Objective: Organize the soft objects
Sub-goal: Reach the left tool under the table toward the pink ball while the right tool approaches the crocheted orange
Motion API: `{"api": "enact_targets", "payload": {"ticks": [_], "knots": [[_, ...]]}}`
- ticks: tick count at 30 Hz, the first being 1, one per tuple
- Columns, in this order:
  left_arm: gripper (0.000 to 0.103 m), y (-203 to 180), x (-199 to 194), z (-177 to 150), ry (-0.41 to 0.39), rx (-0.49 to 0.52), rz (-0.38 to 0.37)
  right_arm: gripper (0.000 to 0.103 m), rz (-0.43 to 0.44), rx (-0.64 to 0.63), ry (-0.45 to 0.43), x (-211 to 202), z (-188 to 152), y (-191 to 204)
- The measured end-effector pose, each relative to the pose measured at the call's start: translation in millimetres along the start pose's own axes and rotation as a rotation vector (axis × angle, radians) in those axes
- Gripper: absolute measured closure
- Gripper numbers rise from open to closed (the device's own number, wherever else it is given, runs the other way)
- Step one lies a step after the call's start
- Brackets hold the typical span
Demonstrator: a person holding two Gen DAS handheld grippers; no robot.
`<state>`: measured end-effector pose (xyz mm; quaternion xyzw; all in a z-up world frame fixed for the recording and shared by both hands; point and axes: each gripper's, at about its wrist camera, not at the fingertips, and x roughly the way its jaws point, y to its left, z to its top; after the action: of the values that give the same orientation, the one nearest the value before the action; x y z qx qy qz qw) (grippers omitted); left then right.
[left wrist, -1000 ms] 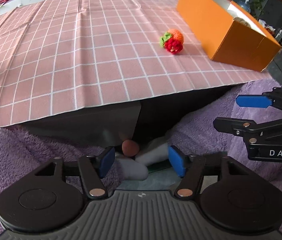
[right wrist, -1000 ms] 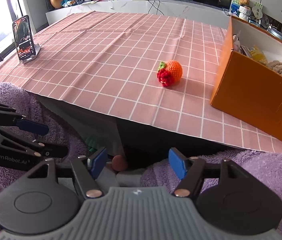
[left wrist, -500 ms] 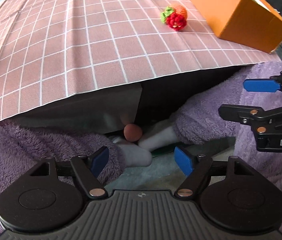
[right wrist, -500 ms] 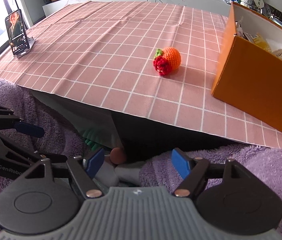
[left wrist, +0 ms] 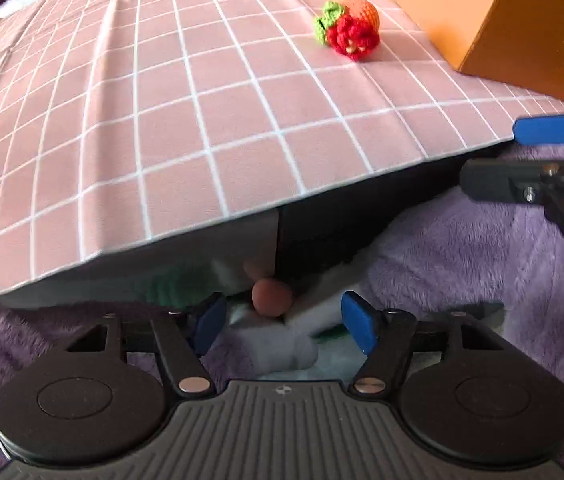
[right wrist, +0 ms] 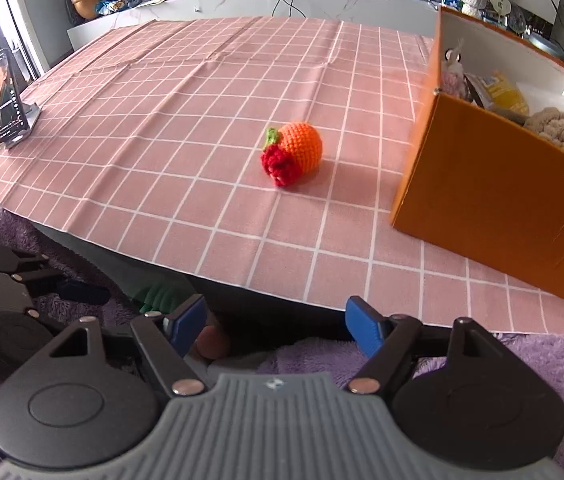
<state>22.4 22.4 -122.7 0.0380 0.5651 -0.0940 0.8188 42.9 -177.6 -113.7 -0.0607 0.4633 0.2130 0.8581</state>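
1. Now: approach step, nothing picked yet. Left gripper [left wrist: 284, 322] jaws just narrowed, empty; right gripper [right wrist: 275, 322] jaws just widened, empty.
2. Knitted fruit [right wrist: 293, 153] sits on cloth near box [right wrist: 494, 200].
3. Next, prob.: reach over the edge, straddle fruit, squeeze gently.

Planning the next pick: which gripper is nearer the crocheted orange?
Right, narrowly. The crocheted orange lies ahead of the right gripper; the left gripper sits farther left, both open below the table edge.

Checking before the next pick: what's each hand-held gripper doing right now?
Left hand-held gripper: open, holding nothing, jaws just narrowed a little.
Right hand-held gripper: open, holding nothing.
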Motion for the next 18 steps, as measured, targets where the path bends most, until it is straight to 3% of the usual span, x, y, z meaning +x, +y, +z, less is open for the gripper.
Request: {"api": "enact_targets", "payload": {"ticks": [2, 4, 8, 11, 14, 18], "knots": [[0.024, -4, 3, 3, 0.001, 0.021, 0.029, 0.027, 0.01, 0.003, 0.01, 6, 1, -5], [0.018, -8, 2, 4, 0.0, 0.064, 0.025, 0.027, 0.012, 0.003, 0.021, 11, 4, -11], [0.018, -13, 16, 9, 0.061, 0.178, -0.006, 0.027, 0.027, 0.005, 0.033, 20, 12, -27], [0.019, -20, 32, 9, 0.08, 0.255, 0.048, 0.027, 0.027, 0.0, 0.037, 25, 16, -37], [0.021, -31, 48, 9, 0.097, 0.277, 0.083, 0.027, 0.046, 0.016, 0.038, 28, 19, -44], [0.02, -35, 66, 7, 0.103, 0.22, 0.094, 0.027, 0.056, 0.006, 0.029, 29, 25, -48]]}}
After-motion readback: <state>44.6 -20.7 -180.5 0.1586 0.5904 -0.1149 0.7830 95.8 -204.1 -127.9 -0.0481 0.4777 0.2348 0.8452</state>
